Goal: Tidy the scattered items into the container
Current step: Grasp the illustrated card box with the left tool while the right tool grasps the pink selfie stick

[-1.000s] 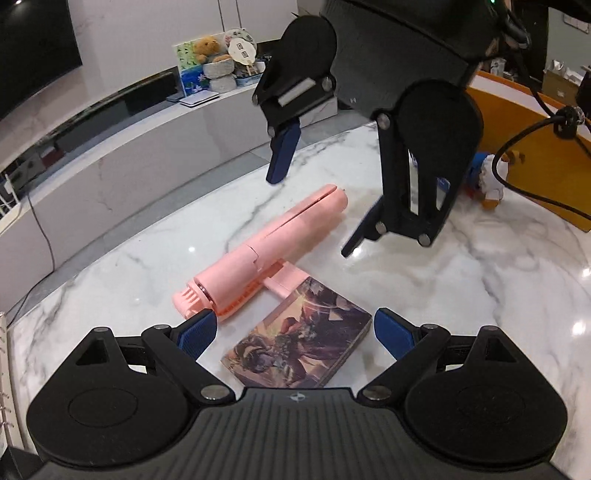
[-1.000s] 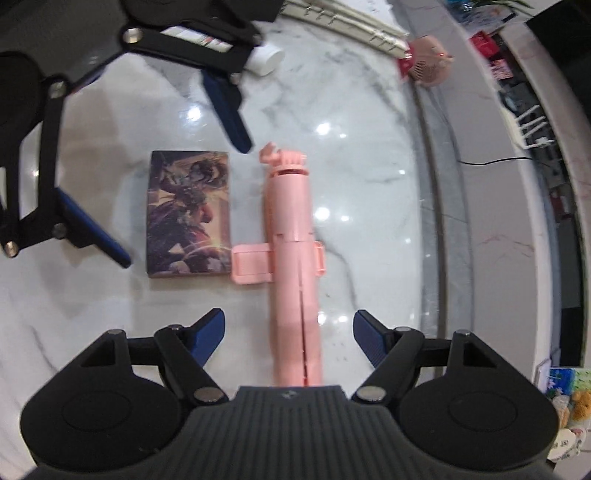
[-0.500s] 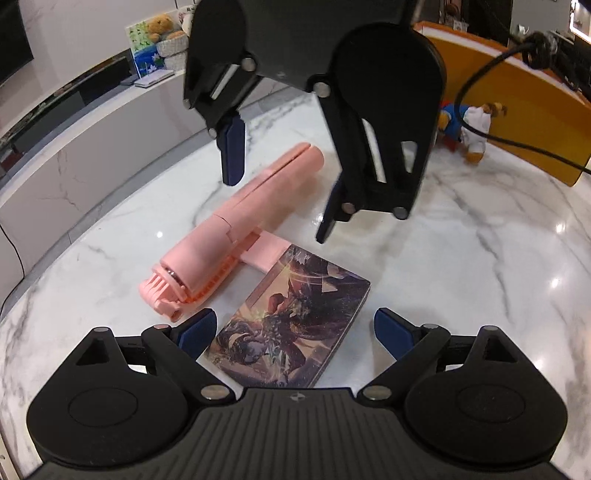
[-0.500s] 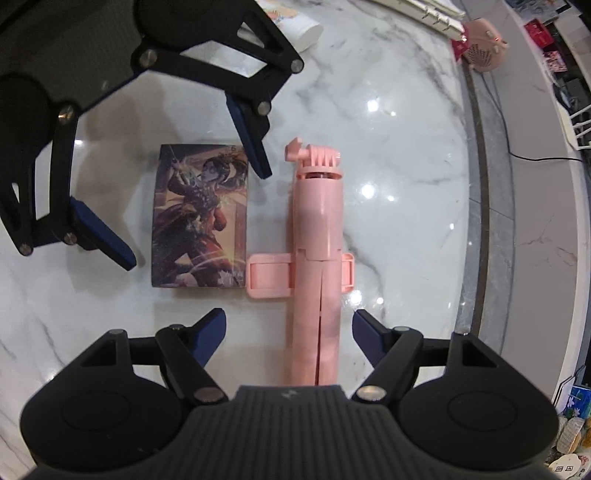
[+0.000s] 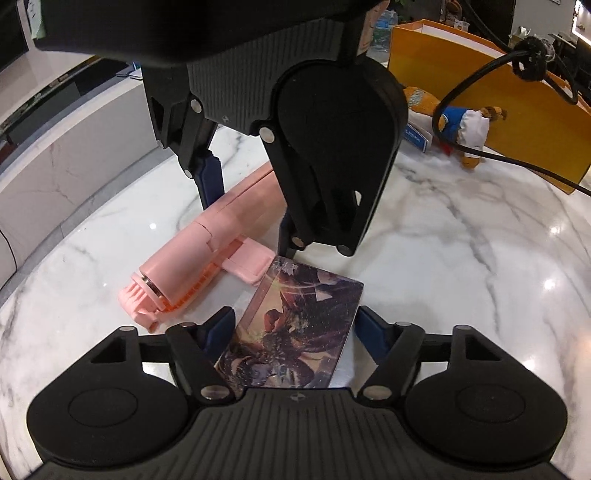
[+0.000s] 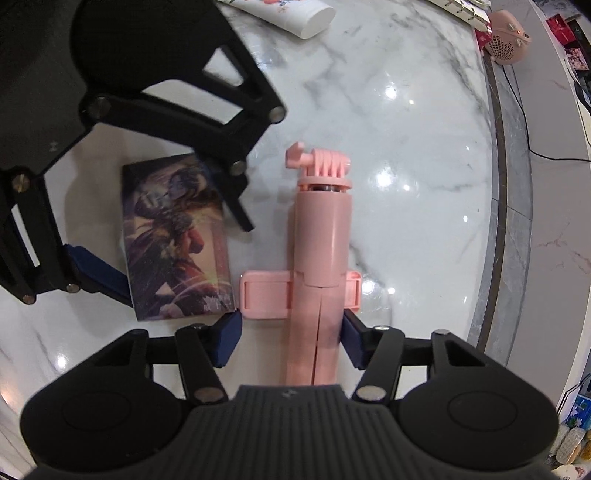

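A: Any writing to read, starting closest?

B: The illustrated card box lies flat on the marble bench, just in front of the left gripper. Its cover art carries small characters near one corner, too blurred to read. No brand shows on the pink selfie stick.

A: And the jaws?

B: The left jaws are open and straddle the near end of the box; the blue pads sit close to both long edges, but I cannot tell whether they touch. The right gripper has its jaws open around the stick's lower shaft, the right pad against it or nearly so, the left pad standing off with a gap.

A: How do the two things lie?

B: Side by side, the stick's phone clamp just beside the box's corner. From the left wrist, the right gripper hangs over the stick and fills the upper view.

A: Room and edges farther out?

B: Bare marble lies to the right of the box. Beyond sit a stuffed toy and an orange box. In the right wrist view, a white tube lies far off, and the bench's curved edge runs to the stick's right.
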A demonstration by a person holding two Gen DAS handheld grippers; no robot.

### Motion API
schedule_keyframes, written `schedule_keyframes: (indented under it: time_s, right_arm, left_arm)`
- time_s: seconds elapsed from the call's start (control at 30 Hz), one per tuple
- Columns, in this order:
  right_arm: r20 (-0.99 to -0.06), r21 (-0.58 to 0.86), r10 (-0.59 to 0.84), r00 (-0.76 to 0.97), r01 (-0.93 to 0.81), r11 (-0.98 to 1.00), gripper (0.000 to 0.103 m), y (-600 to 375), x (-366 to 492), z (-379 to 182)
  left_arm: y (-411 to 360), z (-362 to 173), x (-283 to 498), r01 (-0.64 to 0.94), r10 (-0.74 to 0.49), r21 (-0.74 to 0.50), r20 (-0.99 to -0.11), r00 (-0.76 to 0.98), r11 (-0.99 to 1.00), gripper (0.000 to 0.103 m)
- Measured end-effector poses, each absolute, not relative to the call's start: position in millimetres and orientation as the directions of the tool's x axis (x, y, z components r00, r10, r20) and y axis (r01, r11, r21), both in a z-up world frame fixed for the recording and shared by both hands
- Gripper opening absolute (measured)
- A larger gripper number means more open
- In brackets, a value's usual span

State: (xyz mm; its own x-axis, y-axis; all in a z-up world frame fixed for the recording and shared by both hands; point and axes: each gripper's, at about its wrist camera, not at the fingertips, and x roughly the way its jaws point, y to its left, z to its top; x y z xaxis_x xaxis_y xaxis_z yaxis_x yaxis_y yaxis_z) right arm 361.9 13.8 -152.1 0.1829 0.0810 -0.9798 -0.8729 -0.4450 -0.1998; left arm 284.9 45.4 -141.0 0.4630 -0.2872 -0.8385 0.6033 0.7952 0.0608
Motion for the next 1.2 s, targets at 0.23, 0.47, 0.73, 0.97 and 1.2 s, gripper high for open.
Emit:
schedule_keyframes:
  time_s: [0.23, 0.47, 0.73, 0.97, 1.2]
  right_arm:
    - [-0.970, -0.242, 0.082, 0.229, -0.868, -0.434, 0.036, 7, 358, -150]
    - [-0.973, -0.227, 0.053, 0.224, -0.903, -0.364, 0.035, 1, 358, -149]
    - [-0.972, -0.229, 0.007, 0.236, -0.937, -0.265, 0.035, 4, 352, -152]
    - [-0.978, -0.195, -0.036, 0.204, -0.967, -0.166, 0.035, 13, 360, -151]
    - [-0.988, -0.141, -0.061, 0.144, -0.988, -0.054, 0.035, 15, 370, -149]
  left_arm:
    - [47, -137, 285, 0.608, -0.285, 0.035, -0.860, 0.422, 0.793, 0.077]
    - [51, -136, 285, 0.590, -0.271, 0.022, -0.874, 0.404, 0.807, 0.074]
    - [54, -139, 287, 0.576, -0.271, 0.018, -0.870, 0.412, 0.817, 0.073]
    - [59, -142, 292, 0.574, -0.282, 0.002, -0.870, 0.404, 0.819, 0.073]
    - [60, -144, 293, 0.568, -0.287, 0.003, -0.861, 0.420, 0.823, 0.074]
